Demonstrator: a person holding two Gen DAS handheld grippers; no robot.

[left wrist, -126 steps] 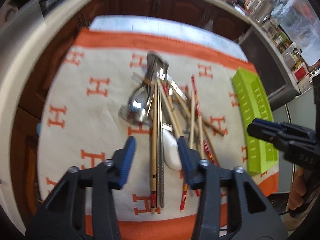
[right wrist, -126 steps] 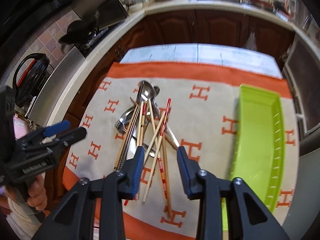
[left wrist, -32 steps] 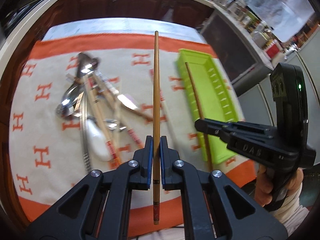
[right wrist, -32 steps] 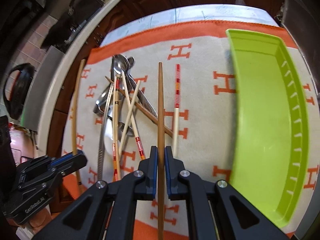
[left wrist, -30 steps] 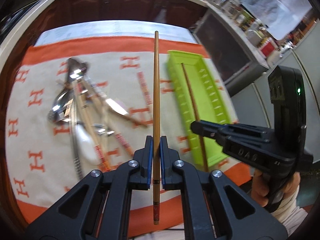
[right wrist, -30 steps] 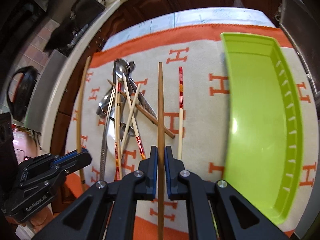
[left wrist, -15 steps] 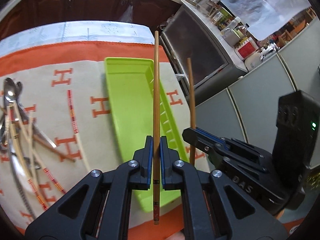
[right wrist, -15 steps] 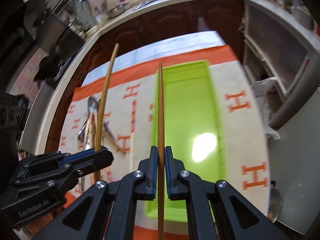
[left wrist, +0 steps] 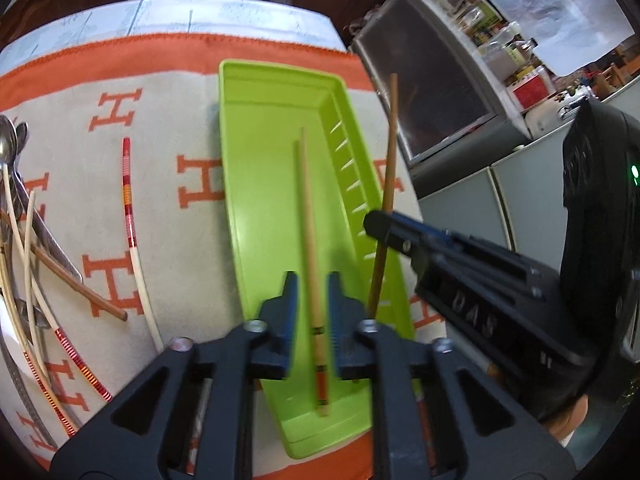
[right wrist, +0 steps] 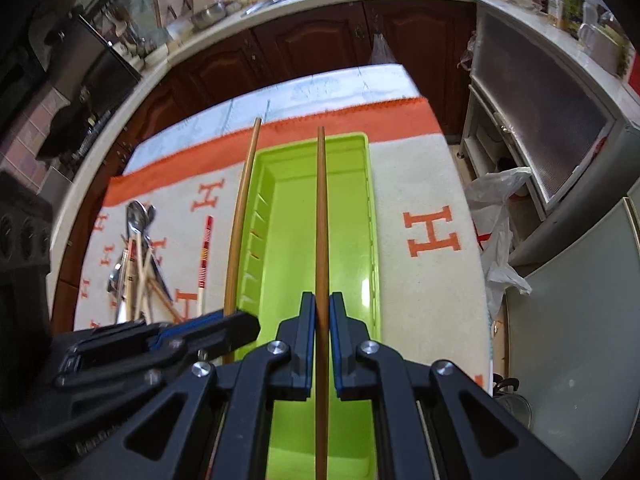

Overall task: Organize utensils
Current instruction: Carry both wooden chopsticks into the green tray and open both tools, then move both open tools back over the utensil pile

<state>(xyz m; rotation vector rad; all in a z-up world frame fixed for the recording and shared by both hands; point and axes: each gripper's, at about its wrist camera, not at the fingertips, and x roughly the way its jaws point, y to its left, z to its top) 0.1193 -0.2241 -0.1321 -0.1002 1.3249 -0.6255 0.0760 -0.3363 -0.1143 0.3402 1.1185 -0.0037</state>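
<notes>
Now we saw left claw (left wrist: 310, 312) wide over green tray (left wrist: 260, 184), right claw (right wrist: 322, 344) pinching stiff, light brown chopstick (right wrist: 320, 216) near thick end.

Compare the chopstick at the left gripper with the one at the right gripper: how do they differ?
The left chopstick is pale wood with red and dark bands near its end; the right chopstick is plain, darker brown. The left chopstick sits loose between the parted fingers of the left gripper, touching neither; the right chopstick is clamped by the right gripper. Shared: both run lengthwise along the green tray.
</notes>
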